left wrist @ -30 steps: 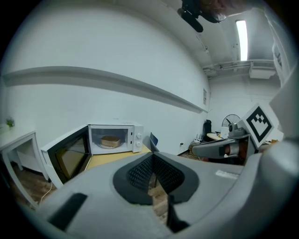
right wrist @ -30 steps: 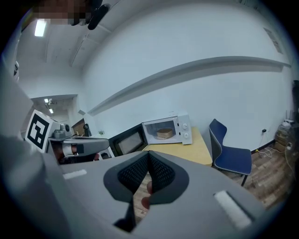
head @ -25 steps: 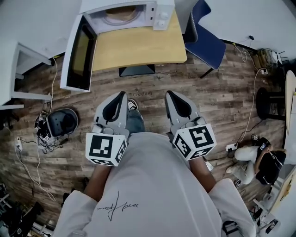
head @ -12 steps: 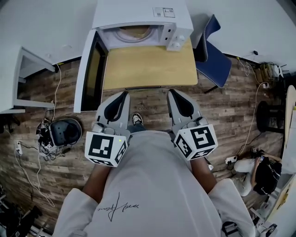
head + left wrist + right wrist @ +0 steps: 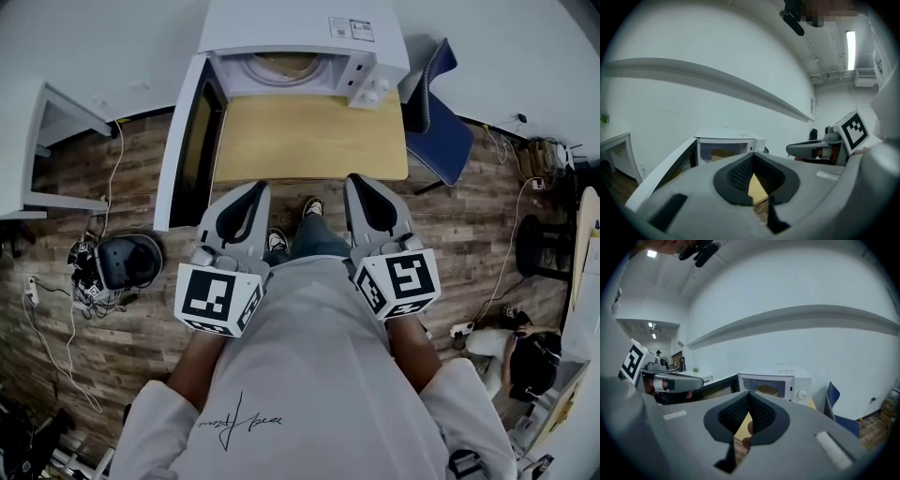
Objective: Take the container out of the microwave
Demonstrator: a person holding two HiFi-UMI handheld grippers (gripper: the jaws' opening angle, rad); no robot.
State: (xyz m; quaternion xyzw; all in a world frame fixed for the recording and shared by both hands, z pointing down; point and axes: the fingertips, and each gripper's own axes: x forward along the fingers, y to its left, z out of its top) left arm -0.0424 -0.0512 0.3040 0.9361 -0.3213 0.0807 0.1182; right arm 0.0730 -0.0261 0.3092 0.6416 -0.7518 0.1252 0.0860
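A white microwave (image 5: 305, 37) stands at the back of a wooden table (image 5: 309, 136) with its door (image 5: 187, 150) swung open to the left. Inside on the turntable lies a tan container (image 5: 286, 66), partly hidden by the cavity's top edge. My left gripper (image 5: 260, 187) and right gripper (image 5: 356, 180) hover side by side at the table's front edge, both shut and holding nothing. The left gripper view looks over the shut jaws (image 5: 752, 157) at the microwave (image 5: 726, 143) and container (image 5: 723, 153). From the right gripper (image 5: 749, 394) I see the container (image 5: 768, 390) in the open cavity.
A blue chair (image 5: 439, 131) stands right of the table. A white desk (image 5: 47, 141) is at the left, with a dark helmet-like object (image 5: 127, 261) and cables on the wooden floor. A person (image 5: 525, 352) sits low at the right.
I have stepped toward the table: the microwave and table sit nearer and lower in the head view, and both gripper tips now reach the table's front edge. Both jaws stay shut.
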